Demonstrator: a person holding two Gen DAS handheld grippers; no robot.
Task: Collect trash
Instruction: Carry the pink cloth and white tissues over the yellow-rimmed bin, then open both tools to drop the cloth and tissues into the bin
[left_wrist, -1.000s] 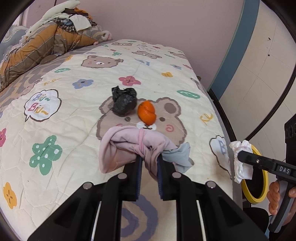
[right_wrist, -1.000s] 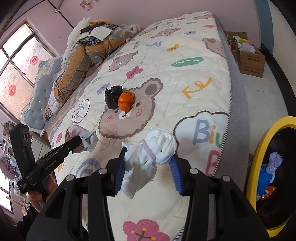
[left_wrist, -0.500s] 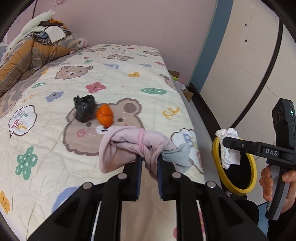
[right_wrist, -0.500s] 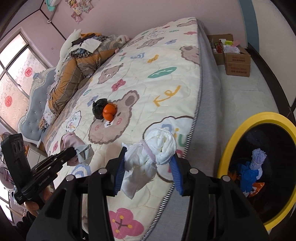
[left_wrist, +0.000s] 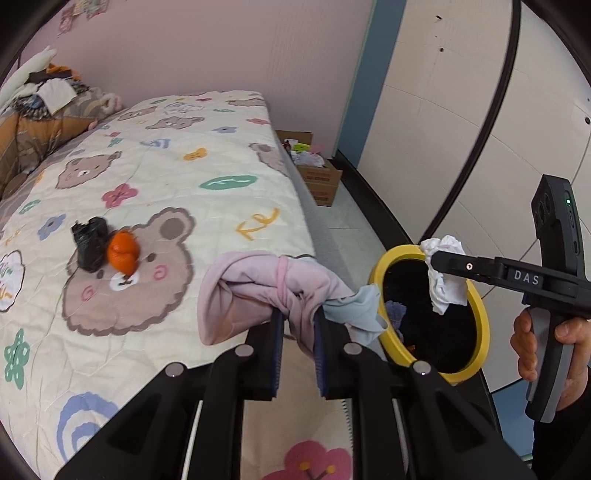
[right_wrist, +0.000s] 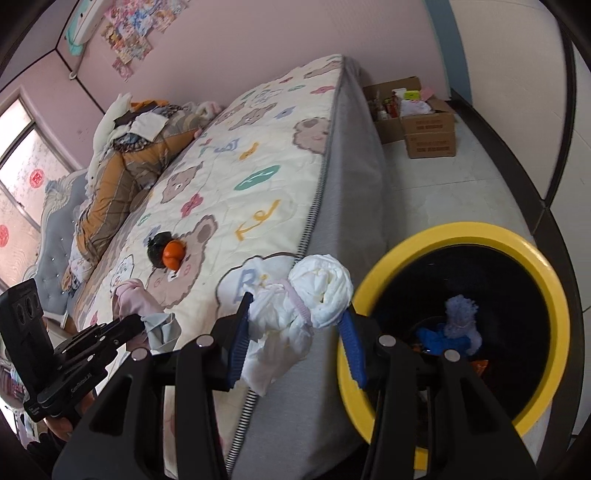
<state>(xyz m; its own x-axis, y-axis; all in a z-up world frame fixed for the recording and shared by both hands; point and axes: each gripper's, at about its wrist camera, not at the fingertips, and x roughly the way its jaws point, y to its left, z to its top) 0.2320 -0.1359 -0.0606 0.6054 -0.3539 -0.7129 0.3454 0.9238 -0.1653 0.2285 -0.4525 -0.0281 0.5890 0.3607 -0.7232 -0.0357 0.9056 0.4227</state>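
My left gripper is shut on a pink cloth bundle with a pale blue tail, held over the bed's edge. My right gripper is shut on a white knotted bundle, close to the rim of the yellow-rimmed black bin. From the left wrist view the white bundle hangs over the bin's mouth. A black bag wad and an orange wad lie together on the bear-print bed cover. Blue and purple scraps lie inside the bin.
The bed's grey side stands beside the bin on a pale floor. Open cardboard boxes sit by the far wall. A heap of bedding and clothes lies at the bed's head. A hand grips the right tool.
Both grippers have swung rightward off the bed toward the bin, each keeping its bundle. The white bundle now hangs at the bin's mouth; the bin fills more of the right wrist view.
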